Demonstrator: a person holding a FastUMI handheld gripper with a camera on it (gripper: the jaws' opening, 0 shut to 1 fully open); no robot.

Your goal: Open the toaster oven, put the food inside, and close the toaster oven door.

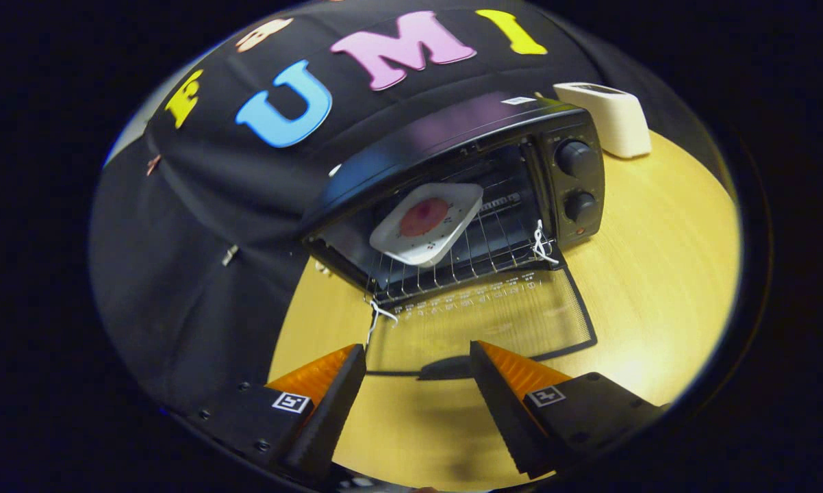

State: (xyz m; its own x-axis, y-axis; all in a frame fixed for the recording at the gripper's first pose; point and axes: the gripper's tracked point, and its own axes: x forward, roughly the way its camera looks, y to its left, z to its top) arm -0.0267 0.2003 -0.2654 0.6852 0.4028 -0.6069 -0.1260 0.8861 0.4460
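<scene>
- So the biggest thing is the worktop [658,274], a yellowish wood-grain surface that carries everything else
- next up is the toaster oven [452,185], black, sitting on the worktop against the dark booth wall, cavity wide open
- its door [494,315] is folded all the way down and lies flat on the worktop, a glass pane with a dark border; you can see the wood grain straight through it
- the door handle [446,368] is at the door's near edge, right between the claw's fingertips, though I can't tell if either finger actually touches it
- the claw [418,359] is open, fingers spread apart with nothing pinched, tips level with the door's near edge
- a wire rack [480,253] sits inside the oven, front edge sticking out a bit over the door hinge
- on that rack is a white squarish plate [449,226], tilted, set toward the cavity's far side from the knobs
- the food [424,216] is a roundish reddish-pink piece lying in the middle of that plate, so it's inside the oven
- a white boxy appliance [606,116] stands on the worktop just behind the oven, on the knob side
- two round black knobs [576,159] sit stacked on the oven's control panel, with a small reddish light under the lower one
- bits of white string [541,243] are tied at both front corners of the rack
</scene>
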